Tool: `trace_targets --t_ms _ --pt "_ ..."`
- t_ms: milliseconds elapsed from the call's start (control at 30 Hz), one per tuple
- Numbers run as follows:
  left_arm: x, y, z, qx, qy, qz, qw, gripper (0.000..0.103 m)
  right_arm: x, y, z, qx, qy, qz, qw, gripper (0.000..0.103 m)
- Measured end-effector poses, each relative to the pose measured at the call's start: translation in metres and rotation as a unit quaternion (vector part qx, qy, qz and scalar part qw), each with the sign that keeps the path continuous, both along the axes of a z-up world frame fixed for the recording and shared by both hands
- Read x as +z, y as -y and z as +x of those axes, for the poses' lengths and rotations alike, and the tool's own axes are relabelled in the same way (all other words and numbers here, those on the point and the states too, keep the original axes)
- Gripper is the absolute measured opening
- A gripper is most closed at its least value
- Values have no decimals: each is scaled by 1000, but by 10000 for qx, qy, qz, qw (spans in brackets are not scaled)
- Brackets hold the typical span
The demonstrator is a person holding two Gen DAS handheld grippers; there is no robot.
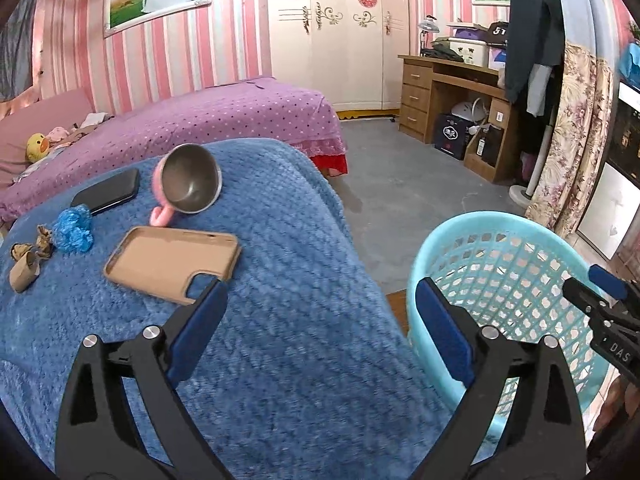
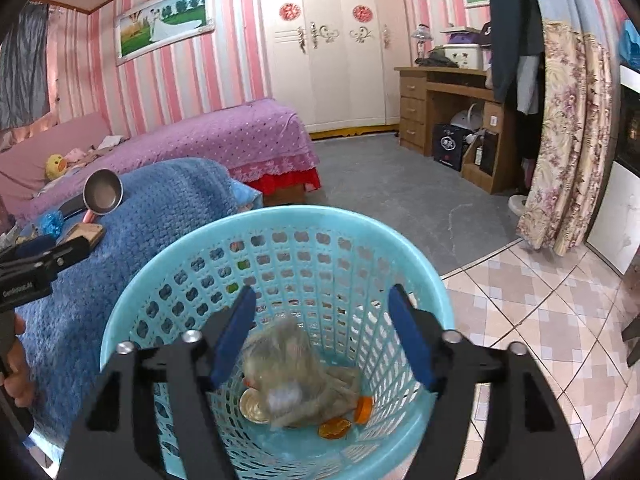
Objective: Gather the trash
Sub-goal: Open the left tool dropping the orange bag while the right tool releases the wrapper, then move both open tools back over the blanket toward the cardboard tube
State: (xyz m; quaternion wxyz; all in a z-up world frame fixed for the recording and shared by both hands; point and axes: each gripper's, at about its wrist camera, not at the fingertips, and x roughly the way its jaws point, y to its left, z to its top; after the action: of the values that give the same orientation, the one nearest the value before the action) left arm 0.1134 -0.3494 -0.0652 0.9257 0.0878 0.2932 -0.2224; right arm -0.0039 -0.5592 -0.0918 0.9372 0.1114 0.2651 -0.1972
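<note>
A light blue plastic basket (image 2: 276,220) stands on the floor beside the blue blanket (image 1: 280,320). My right gripper (image 2: 322,334) is open above the basket's mouth; a blurred crumpled grey wad (image 2: 288,372) is below it, inside the basket with orange and gold bits. My left gripper (image 1: 320,328) is open and empty over the blanket's edge, with the basket (image 1: 480,224) to its right. On the blanket lie a crumpled blue wrapper (image 1: 72,226) and brown paper scraps (image 1: 26,260) at the far left.
On the blanket also lie a pink mug (image 1: 188,186) on its side, a tan phone case (image 1: 172,260) and a black phone (image 1: 108,196). A purple bed (image 1: 200,116), wooden desk (image 1: 452,100) and floral curtain (image 1: 572,140) stand behind. The right gripper's tip (image 1: 604,280) shows at the basket's right.
</note>
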Motion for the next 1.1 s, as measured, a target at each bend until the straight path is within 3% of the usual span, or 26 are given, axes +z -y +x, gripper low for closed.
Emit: trace_targets --t_ms 133,233,533,733,1100 --pt "1 -16 1 138 30 -32 9999 94 0 -3 -2 -93 42 72 9999 89" --pt "2 -31 3 264 59 -67 9996 97 1 -7 0 -158 44 85 9998 95" --pt "2 -87 9 670 109 -169 9975 97 5 -32 16 -127 4 6 9999 98" --pt "-3 -125 17 880 78 -39 9961 97 7 -58 33 20 18 -96 10000 98" --pt "2 -208 42 1473 89 -390 9883 97 26 -116 69 398 111 -354 9985 98"
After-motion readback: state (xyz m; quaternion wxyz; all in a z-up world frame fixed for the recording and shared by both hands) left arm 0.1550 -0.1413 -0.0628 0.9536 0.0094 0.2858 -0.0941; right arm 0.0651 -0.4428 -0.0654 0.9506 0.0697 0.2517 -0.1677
